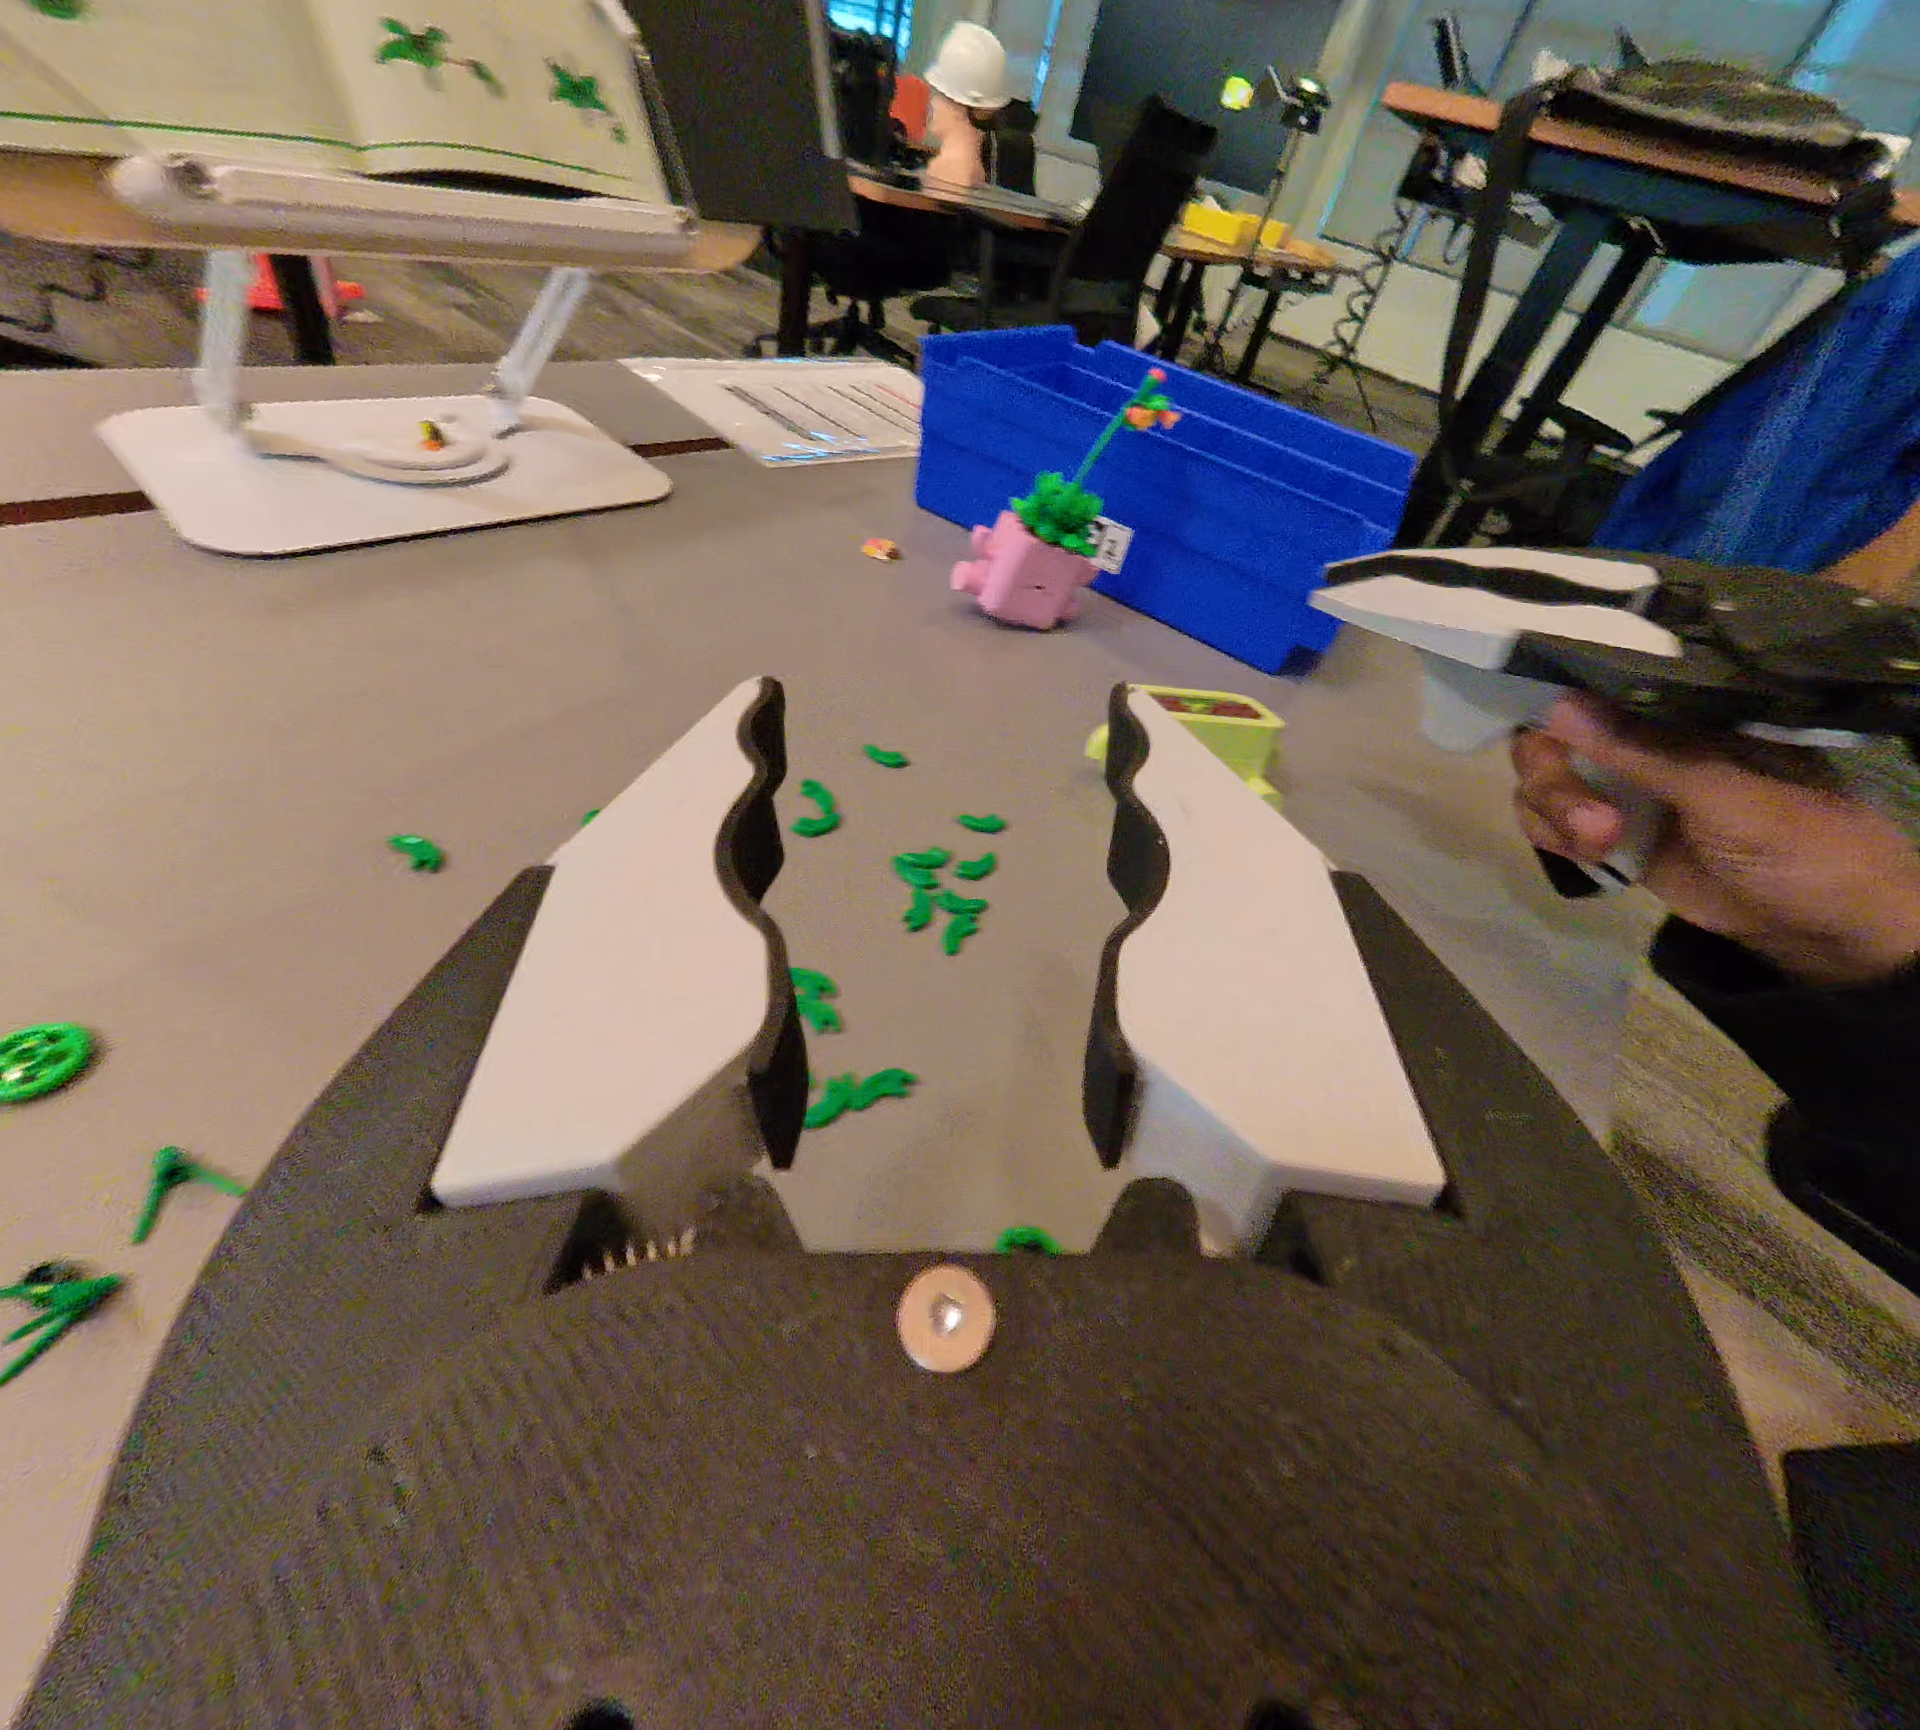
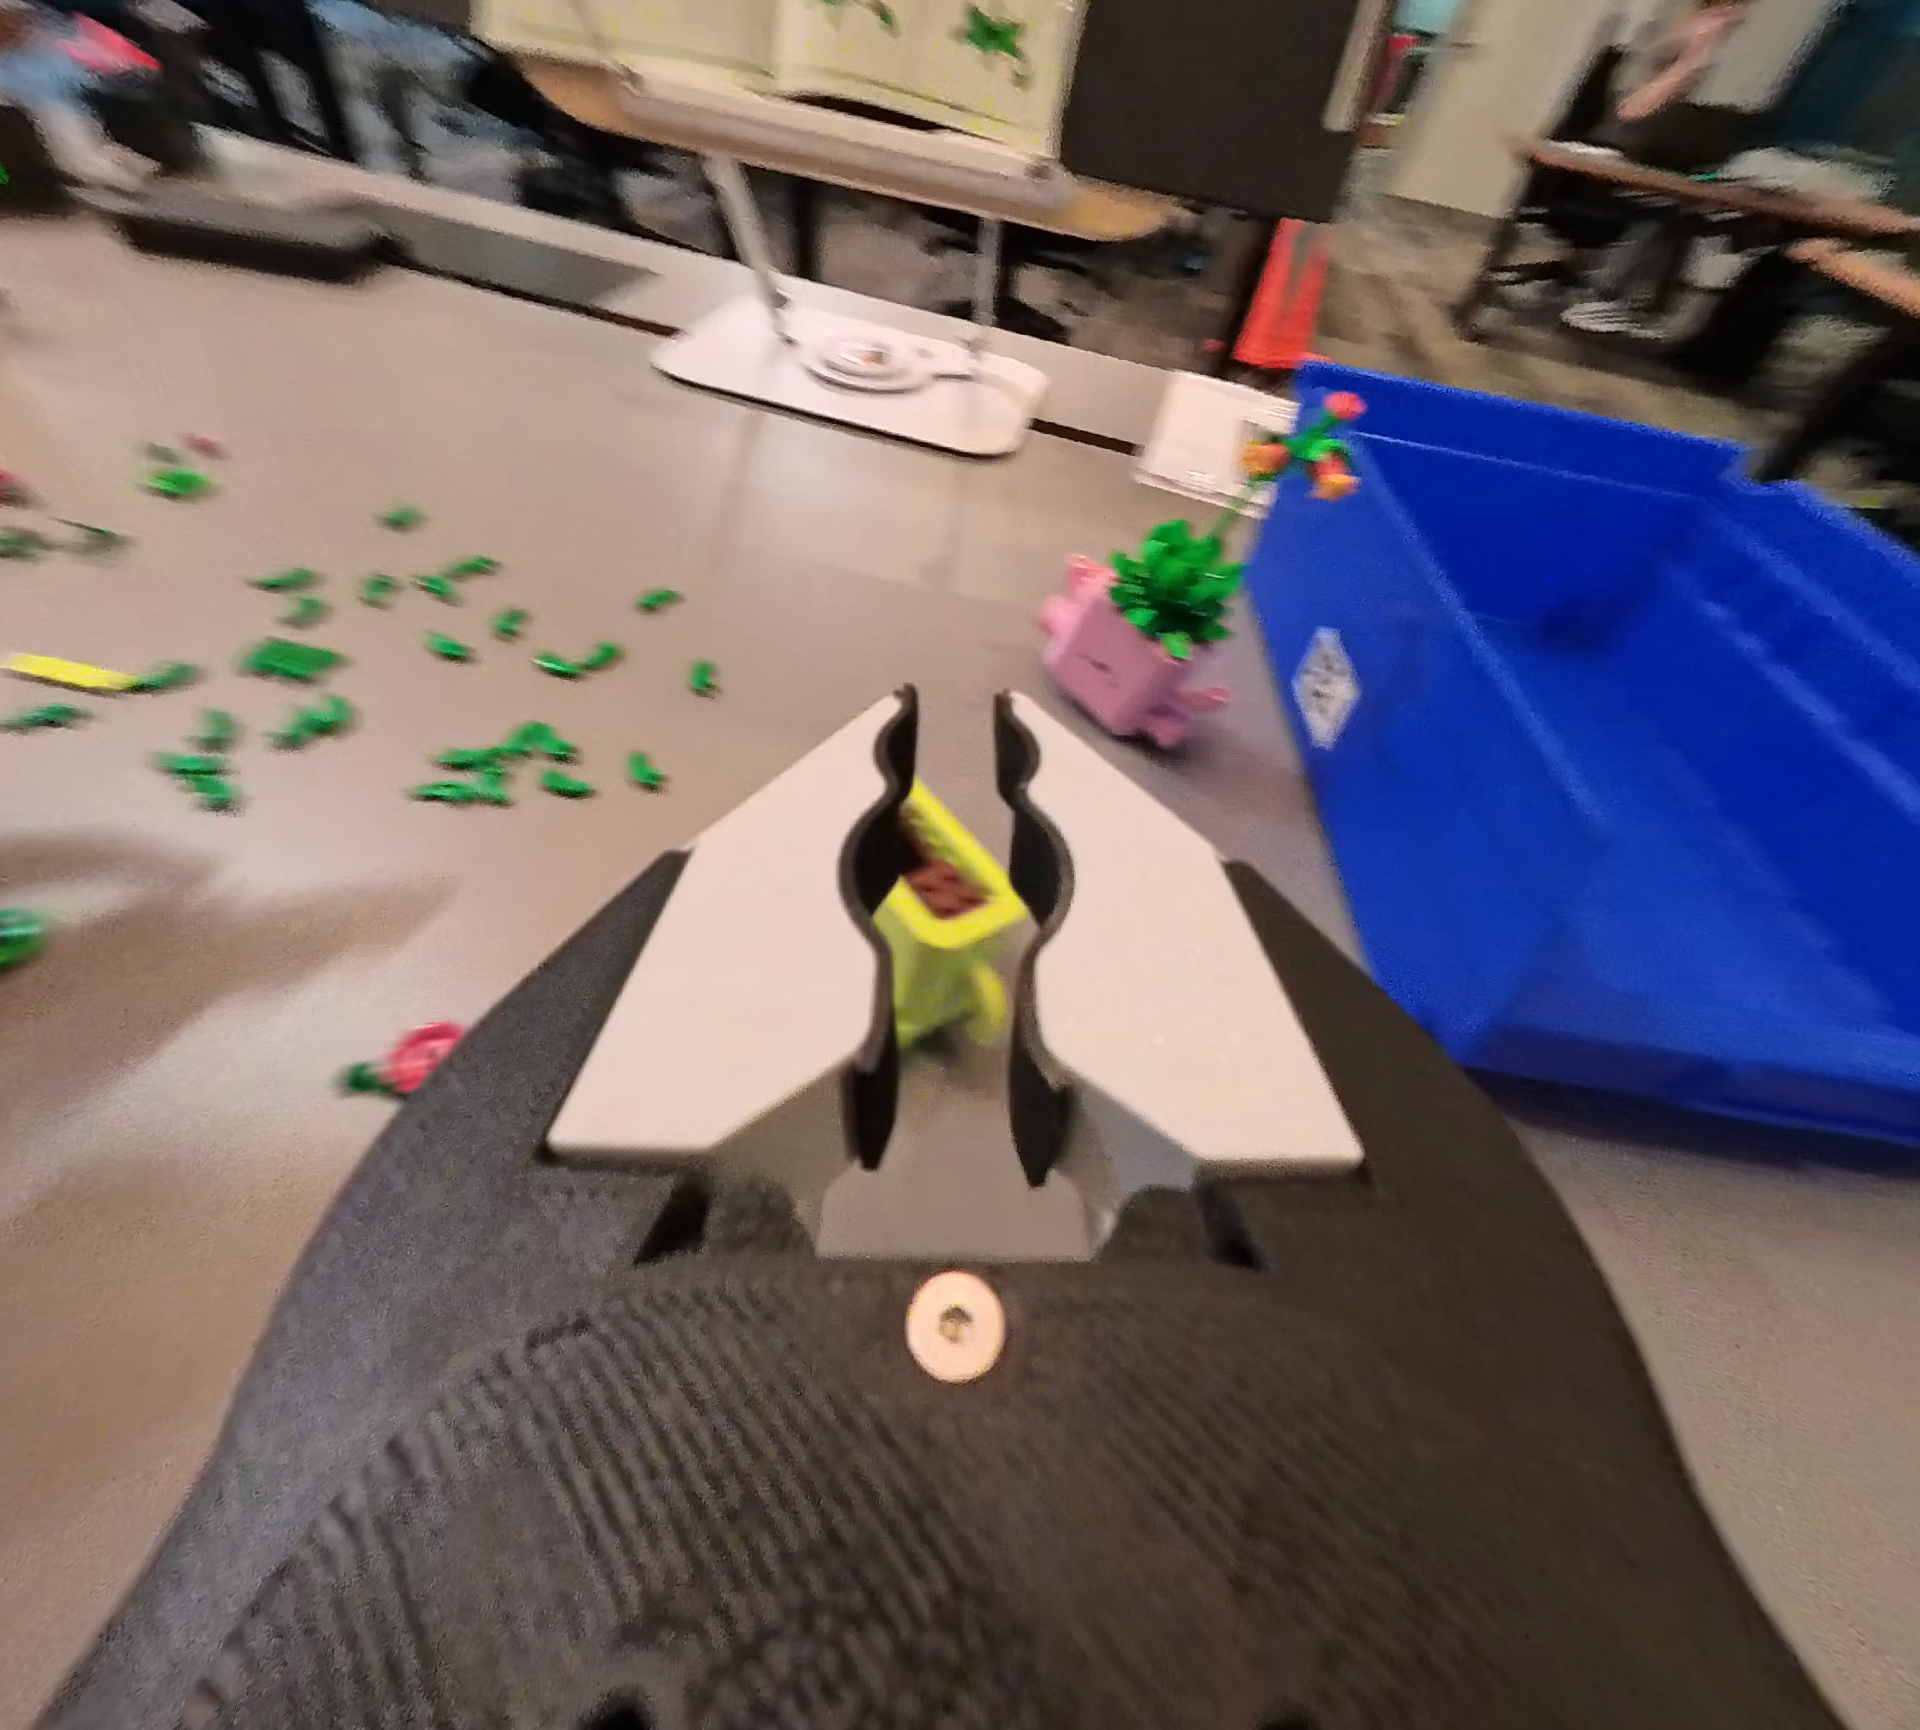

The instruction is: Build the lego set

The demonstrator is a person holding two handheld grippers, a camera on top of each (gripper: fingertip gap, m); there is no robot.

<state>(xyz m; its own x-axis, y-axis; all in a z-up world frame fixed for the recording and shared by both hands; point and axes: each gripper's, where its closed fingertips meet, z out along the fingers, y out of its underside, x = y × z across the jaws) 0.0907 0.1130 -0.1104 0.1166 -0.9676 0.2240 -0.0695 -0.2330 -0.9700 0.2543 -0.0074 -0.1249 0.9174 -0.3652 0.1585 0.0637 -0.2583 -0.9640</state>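
The grey table (image 1: 312, 693) fills my view. At 2 o'clock sits the blue bin (image 1: 1195, 475), the pink pot (image 1: 1023, 579) with its plant touching the front of it. Green leaves (image 1: 940, 891) lie scattered at 12, under my left tongs (image 1: 940, 704), which are spread wide and empty. My right tongs (image 2: 956, 709) are narrowly parted; the lime pot (image 2: 940, 911) shows through the gap, and I cannot tell whether they grip it.

Yellow-green pot (image 1: 1226, 730) half behind left gripper (image 1: 945, 714)

Lime pot (image 2: 940, 927) upright, pink pot w/ plant (image 2: 1132, 641) tilted, green leaves (image 2: 499, 761) scattered.
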